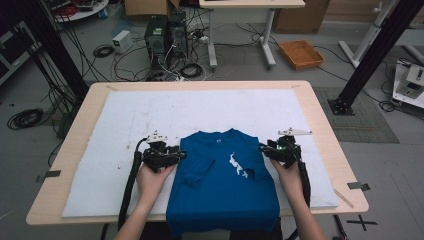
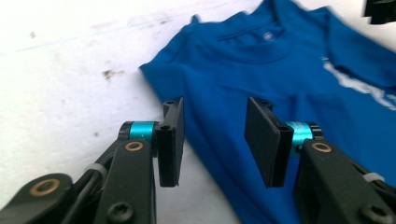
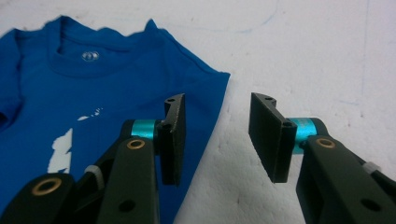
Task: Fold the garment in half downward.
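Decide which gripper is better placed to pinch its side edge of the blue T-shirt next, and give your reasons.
Left, narrowly. The left gripper has open jaws already straddling the blue T-shirt edge. The right gripper is also open, but its gap sits mostly over the white mat.

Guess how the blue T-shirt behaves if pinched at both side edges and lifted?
Probably floppy: the blue T-shirt lies flat with its sleeves folded in, so it should sag between grips. Likely light. Its hem overhangs the table edge, so it may slide.

Blue T-shirt (image 1: 222, 185) flat on white pad (image 1: 125, 115), left tool (image 1: 181, 155) and right tool (image 1: 264, 149) at its sides
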Tool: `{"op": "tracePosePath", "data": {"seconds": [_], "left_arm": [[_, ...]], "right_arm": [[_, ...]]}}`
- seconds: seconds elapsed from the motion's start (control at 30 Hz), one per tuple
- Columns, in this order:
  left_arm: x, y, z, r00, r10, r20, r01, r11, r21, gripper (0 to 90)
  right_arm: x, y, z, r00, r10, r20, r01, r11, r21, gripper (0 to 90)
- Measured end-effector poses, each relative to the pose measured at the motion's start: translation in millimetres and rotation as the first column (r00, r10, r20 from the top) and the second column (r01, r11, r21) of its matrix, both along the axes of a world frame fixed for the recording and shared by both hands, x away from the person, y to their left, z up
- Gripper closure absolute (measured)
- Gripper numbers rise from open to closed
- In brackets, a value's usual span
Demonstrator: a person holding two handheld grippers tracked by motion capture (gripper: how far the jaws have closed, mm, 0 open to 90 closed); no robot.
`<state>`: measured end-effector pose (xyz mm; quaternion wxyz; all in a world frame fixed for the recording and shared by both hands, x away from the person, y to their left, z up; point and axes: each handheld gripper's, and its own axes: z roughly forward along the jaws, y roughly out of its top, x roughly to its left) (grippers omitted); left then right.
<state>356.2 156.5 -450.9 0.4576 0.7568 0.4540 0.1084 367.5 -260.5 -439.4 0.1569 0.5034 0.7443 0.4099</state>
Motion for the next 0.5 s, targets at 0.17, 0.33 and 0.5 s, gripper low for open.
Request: {"op": "tracePosePath", "data": {"seconds": [0.17, 0.33, 0.5], "left_arm": [[4.2, -1.6, -1.9, 0.9991, 0.030, -0.029, -0.030, 0.9992, 0.026, 59.0], [4.4, -3.0, -1.8, 0.9991, 0.035, -0.026, -0.033, 0.9983, 0.047, 72.6], [3.2, -2.8, -1.0, 0.9992, 0.037, -0.010, -0.037, 0.9965, 0.075, 76.9]], "right_arm": [[5.8, 10.7, -6.4, 0.9996, 0.012, -0.025, -0.014, 0.998, -0.058, 62.7], [6.0, 16.4, -8.9, 0.9994, 0.032, -0.015, -0.033, 0.992, -0.118, 80.7], [5.0, 12.9, -8.0, 1.0000, 0.005, -0.001, -0.005, 0.992, -0.125, 85.2]]}}
